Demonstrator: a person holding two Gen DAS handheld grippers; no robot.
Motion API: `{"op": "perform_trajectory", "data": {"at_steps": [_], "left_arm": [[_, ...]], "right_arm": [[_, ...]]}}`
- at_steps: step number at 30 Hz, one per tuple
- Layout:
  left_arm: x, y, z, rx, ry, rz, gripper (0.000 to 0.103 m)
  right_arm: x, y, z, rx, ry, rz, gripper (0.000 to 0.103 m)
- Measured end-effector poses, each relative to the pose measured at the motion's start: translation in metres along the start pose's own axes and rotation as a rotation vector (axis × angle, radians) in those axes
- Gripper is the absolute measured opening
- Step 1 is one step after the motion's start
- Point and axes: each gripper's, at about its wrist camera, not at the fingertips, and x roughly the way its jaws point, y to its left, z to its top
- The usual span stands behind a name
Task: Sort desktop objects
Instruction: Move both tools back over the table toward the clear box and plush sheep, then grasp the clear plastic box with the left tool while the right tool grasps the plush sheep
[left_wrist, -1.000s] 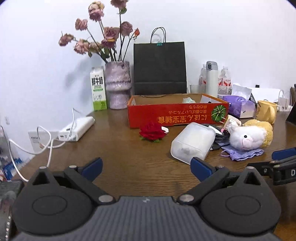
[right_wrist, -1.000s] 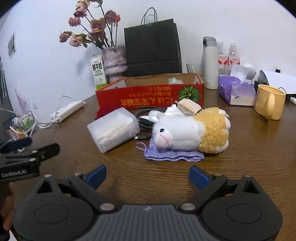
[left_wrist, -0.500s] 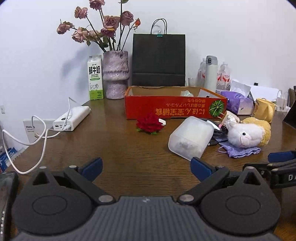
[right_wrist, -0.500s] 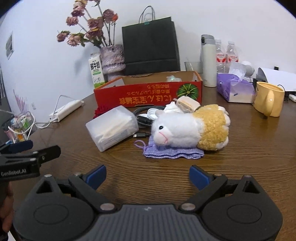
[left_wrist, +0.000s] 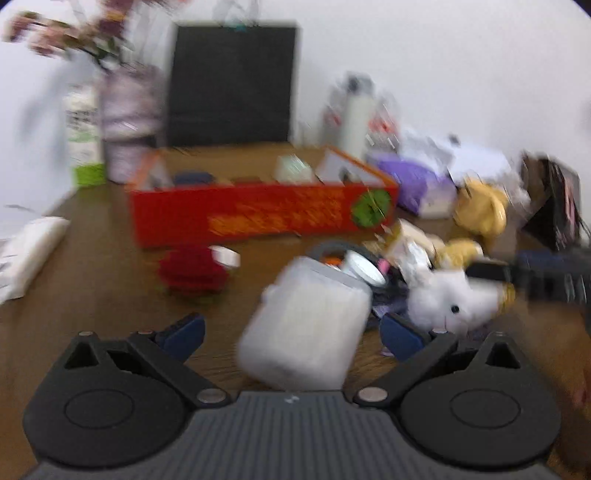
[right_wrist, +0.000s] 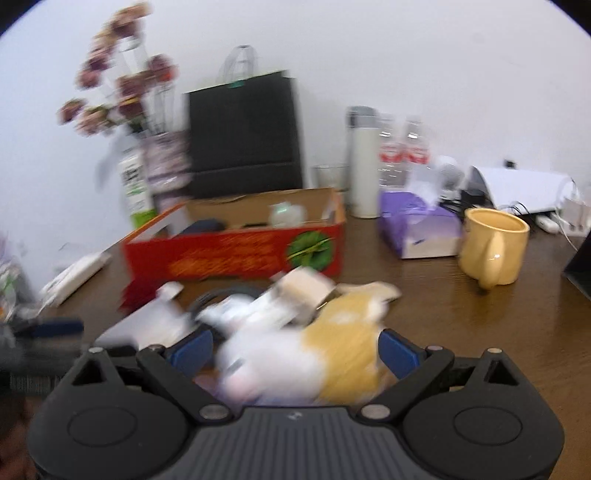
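White wall backs a dark wooden surface crowded with things, and both views are smeared by motion blur. Against the wall stand a black paper bag, a vase of dried roses with a milk carton just beside it, and a white flask. A red cardboard box, open at the top, sits in front of the bag with a few small items inside that are too blurred to name. A red fabric rose lies near the box's front wall. The left tool is spread wide, its blue-tipped fingers either side of a translucent plastic container without touching it, as far as the blur allows. The right tool is likewise wide open, and a white-and-yellow plush sheep lies between its fingers on the surface; contact cannot be judged. Behind the sheep is a tangle of cable and small packets. To the right sit a purple tissue pack and a yellow mug, close together.
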Motion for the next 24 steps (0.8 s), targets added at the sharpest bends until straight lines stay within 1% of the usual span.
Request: {"op": "perform_trajectory", "data": {"at_steps": [1,2,3,4,5,6,7,8,9,10,13,15,17,20,22,24], "left_arm": [[0.008,-0.003,0.002,0.022,0.031,-0.023,0.098],[0.014,-0.007,0.003,0.043,0.054,-0.023,0.093],[0.018,-0.010,0.003,0.058,0.067,-0.004,0.081],[0.023,-0.013,0.003,0.077,0.086,0.018,0.069],[0.024,-0.016,0.002,0.085,0.095,0.018,0.069],[0.024,-0.016,0.001,0.082,0.095,0.017,0.069],[0.023,-0.016,0.001,0.070,0.099,0.016,0.069],[0.020,-0.014,0.000,0.050,0.096,0.015,0.068],[0.015,-0.012,-0.001,0.033,0.090,0.019,0.067],[0.009,-0.010,0.000,0.017,0.083,0.026,0.066],[-0.021,0.002,-0.002,-0.072,0.055,0.031,0.066],[-0.037,0.011,-0.004,-0.130,0.059,0.026,0.066],[-0.052,0.016,-0.012,-0.151,0.075,0.045,0.066],[-0.071,0.013,-0.029,-0.127,0.099,0.103,0.066],[-0.081,0.011,-0.041,-0.110,0.108,0.124,0.066],[-0.089,0.010,-0.052,-0.117,0.125,0.139,0.066]], "right_arm": [[0.010,-0.007,0.006,0.020,0.023,-0.008,0.094],[0.021,-0.014,0.012,0.046,0.054,-0.018,0.093],[0.034,-0.021,0.016,0.067,0.099,-0.025,0.093],[0.046,-0.027,0.018,0.085,0.145,-0.027,0.086],[0.056,-0.032,0.019,0.111,0.171,-0.021,0.082],[0.065,-0.035,0.019,0.133,0.197,-0.004,0.073],[0.071,-0.037,0.017,0.149,0.222,0.024,0.058],[0.072,-0.038,0.014,0.163,0.218,0.035,0.057],[0.068,-0.035,0.013,0.144,0.206,0.026,0.052],[0.061,-0.032,0.013,0.124,0.187,0.022,0.050],[0.028,-0.032,0.011,0.120,0.112,0.034,0.049],[0.002,-0.029,0.007,0.105,0.074,0.049,0.049],[-0.016,-0.025,0.002,0.076,0.082,0.064,0.049],[-0.040,-0.011,-0.018,0.055,0.115,0.122,0.050],[-0.048,0.003,-0.034,0.029,0.149,0.157,0.050],[-0.052,0.016,-0.048,-0.001,0.180,0.163,0.050]]}}
